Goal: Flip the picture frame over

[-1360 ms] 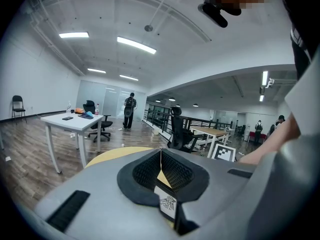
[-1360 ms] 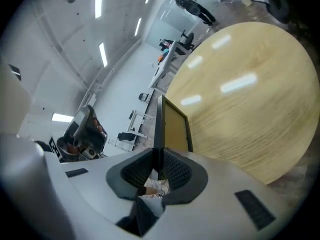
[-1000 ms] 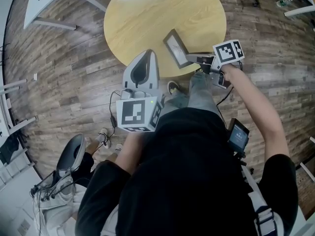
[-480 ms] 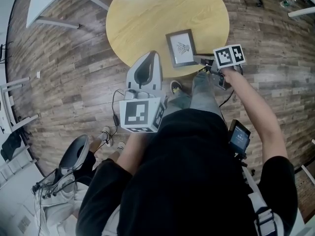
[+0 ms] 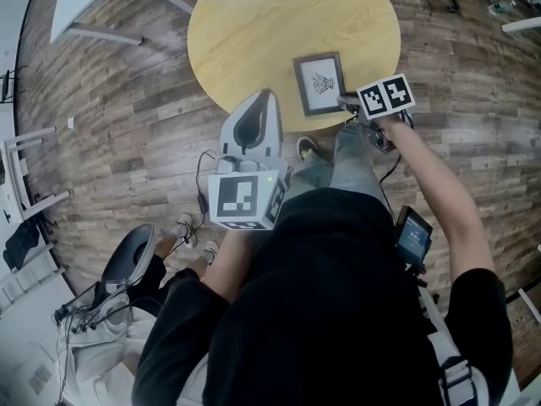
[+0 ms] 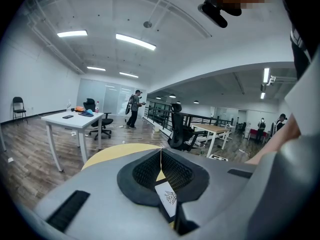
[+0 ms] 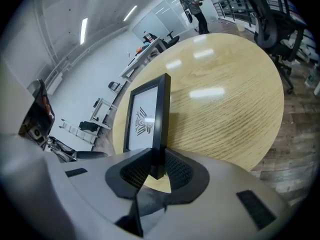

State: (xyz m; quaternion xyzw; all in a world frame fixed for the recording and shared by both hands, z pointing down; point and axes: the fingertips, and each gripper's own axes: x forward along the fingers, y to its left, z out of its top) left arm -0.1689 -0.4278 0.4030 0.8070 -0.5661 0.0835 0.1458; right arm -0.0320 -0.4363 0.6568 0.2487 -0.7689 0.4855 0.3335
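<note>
picture frame (image 5: pixel 319 83): black border, white sheet, small dark drawing shown face up | laid at 5 o'clock on round wooden table (image 5: pixel 254 32) | right gripper (image 5: pixel 347 102): frame's near edge is pinched, jaws have just been opening | left gripper (image 5: pixel 265 96): jaws are pressed together, nothing is held

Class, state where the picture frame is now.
Head view: the picture frame is face up by the near right edge of the round table; the right tool, its jaws having just been opening, holds one corner.
</note>
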